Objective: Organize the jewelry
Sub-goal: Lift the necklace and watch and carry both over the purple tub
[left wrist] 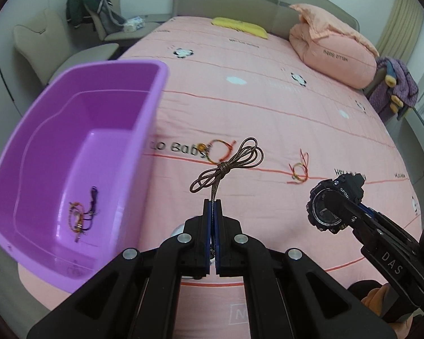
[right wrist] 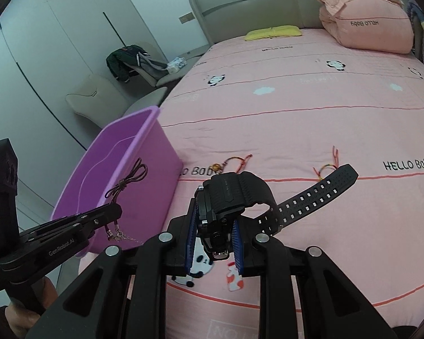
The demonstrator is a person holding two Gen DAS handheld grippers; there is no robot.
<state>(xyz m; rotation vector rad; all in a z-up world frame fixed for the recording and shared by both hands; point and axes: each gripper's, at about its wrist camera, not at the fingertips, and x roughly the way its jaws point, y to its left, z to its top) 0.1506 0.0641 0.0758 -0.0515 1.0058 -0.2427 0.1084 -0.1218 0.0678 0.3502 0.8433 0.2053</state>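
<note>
**Jewelry lifted over pink bedspread, one piece in each gripper**

Jewelry hangs above a pink bedspread (left wrist: 268, 107) as two handheld grippers each carry a piece. The left gripper (left wrist: 213, 202) is clamped fully closed on a brown cord necklace (left wrist: 226, 166), whose knotted loops rise from the fingertips and fan up and away from the camera; in the right wrist view its clasp end (right wrist: 116, 233) dangles below the fingers. The right gripper (right wrist: 216, 220) pinches the case of a black sports watch (right wrist: 226, 197) between its blue pads, jaws partly closed around it. The watch's perforated strap (right wrist: 316, 192) runs out long to the right and slightly upward, its dial facing the left camera. A purple plastic bin (left wrist: 144, 130) stands at the bed's left edge, just beside the necklace, with a few bracelets (left wrist: 80, 214) already lying on its floor. Two woven bracelets, one (left wrist: 217, 151) near the printed lettering and another (left wrist: 298, 171) to its right, lie flat on the bedspread beyond the grippers.
</note>
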